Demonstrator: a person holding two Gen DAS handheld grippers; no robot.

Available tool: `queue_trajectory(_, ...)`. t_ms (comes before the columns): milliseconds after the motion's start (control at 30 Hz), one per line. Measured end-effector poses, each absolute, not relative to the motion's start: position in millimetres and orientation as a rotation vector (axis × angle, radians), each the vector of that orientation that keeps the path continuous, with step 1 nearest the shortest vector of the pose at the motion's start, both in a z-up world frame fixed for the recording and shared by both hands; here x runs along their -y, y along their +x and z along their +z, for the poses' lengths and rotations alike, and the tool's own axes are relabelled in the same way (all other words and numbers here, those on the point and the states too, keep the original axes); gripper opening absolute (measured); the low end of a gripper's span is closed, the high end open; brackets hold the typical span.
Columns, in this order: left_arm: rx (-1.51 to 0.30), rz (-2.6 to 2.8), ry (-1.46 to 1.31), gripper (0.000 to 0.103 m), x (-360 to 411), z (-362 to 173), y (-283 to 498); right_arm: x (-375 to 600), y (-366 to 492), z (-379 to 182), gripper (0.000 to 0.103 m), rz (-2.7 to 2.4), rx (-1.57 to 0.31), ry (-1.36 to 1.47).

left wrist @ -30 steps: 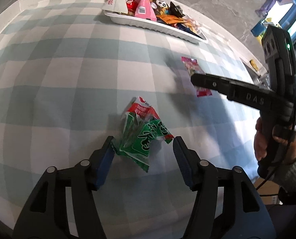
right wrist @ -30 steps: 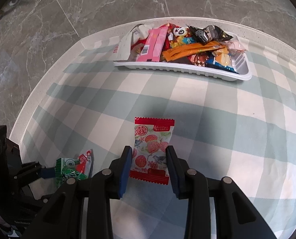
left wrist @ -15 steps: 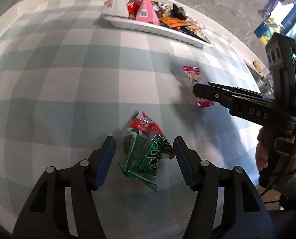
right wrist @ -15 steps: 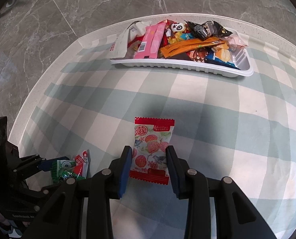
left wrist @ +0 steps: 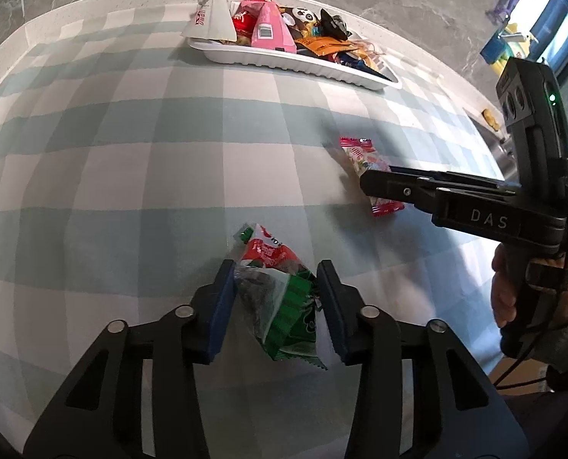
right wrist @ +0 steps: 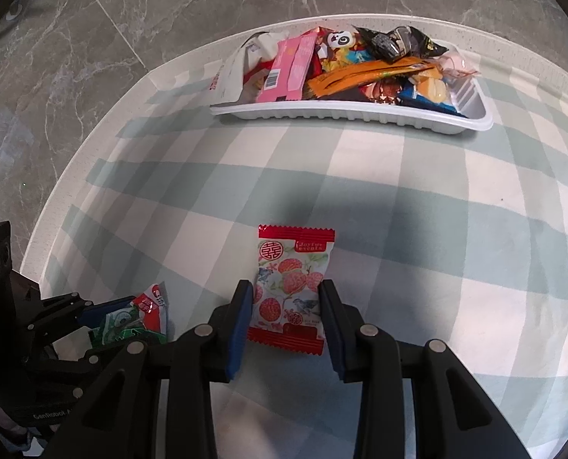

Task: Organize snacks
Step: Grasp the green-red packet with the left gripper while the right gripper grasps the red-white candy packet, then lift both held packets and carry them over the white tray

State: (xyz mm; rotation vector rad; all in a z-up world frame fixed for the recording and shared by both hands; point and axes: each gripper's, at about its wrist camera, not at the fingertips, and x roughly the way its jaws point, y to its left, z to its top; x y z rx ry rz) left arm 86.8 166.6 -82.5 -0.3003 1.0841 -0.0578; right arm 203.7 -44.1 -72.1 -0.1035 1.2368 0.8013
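Note:
A crumpled green and red snack packet (left wrist: 278, 290) lies on the checked tablecloth between the fingers of my left gripper (left wrist: 274, 298), which has closed onto its sides. It also shows in the right wrist view (right wrist: 138, 319). A red and white candy packet with a fruit print (right wrist: 289, 287) lies flat between the fingers of my right gripper (right wrist: 285, 311), which touch its two edges. In the left wrist view this packet (left wrist: 362, 157) is partly hidden by the right gripper.
A white tray (right wrist: 360, 116) holding several snack packets stands at the far edge of the round table; it also shows in the left wrist view (left wrist: 284, 65). Grey marble floor lies beyond the table edge. A hand holds the right gripper's handle (left wrist: 528, 206).
My left gripper moved forward around the green packet and its fingers closed in on it. My right gripper has stayed at the candy packet.

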Motion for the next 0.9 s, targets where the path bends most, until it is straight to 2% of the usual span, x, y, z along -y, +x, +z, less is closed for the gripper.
queue_trajectory(100,-1.080,-0.069,-0.321,0.033,-168.9,-80.3,86.4,47.7,207.3,-74.0,0.038,0.811,-1.266,-0.041)
queue_trajectory(900,-1.016,-0.126,-0.405,0.032,-181.0,-53.6,100.6,60.8,221.8,-58.5,0.038,0.810,-1.269,0.095)
